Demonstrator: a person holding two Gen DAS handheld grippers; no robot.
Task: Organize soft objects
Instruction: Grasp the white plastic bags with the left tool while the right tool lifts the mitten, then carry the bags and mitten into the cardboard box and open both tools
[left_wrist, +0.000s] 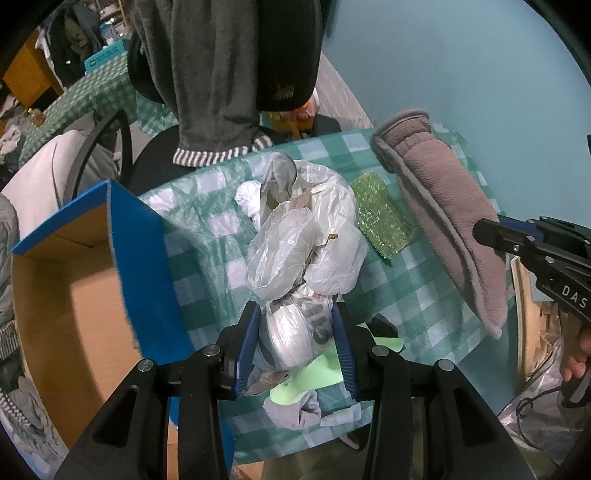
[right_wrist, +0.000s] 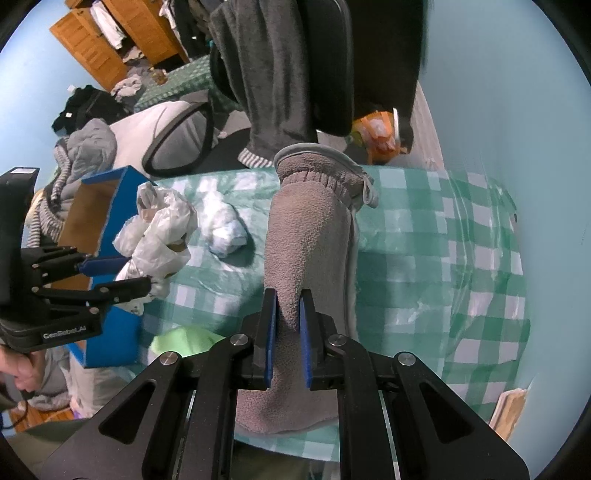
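Observation:
My left gripper (left_wrist: 297, 325) is shut on a crumpled white plastic bag (left_wrist: 306, 236), held over the green checked tablecloth (left_wrist: 207, 218) just right of the open blue cardboard box (left_wrist: 136, 266). The bag also shows in the right wrist view (right_wrist: 155, 236). My right gripper (right_wrist: 288, 317) is shut on a grey-brown fleece cloth (right_wrist: 310, 236), which hangs lifted above the table; it also shows in the left wrist view (left_wrist: 450, 206). A sparkly green sponge (left_wrist: 382, 218) lies between bag and cloth. A white balled cloth (right_wrist: 223, 229) lies on the table.
A light green paper (left_wrist: 314, 376) and a small grey cloth (left_wrist: 295, 406) lie near the table's front edge. A chair draped with a dark grey garment (left_wrist: 218, 74) stands behind the table. An orange bag (right_wrist: 376, 136) sits at the far side.

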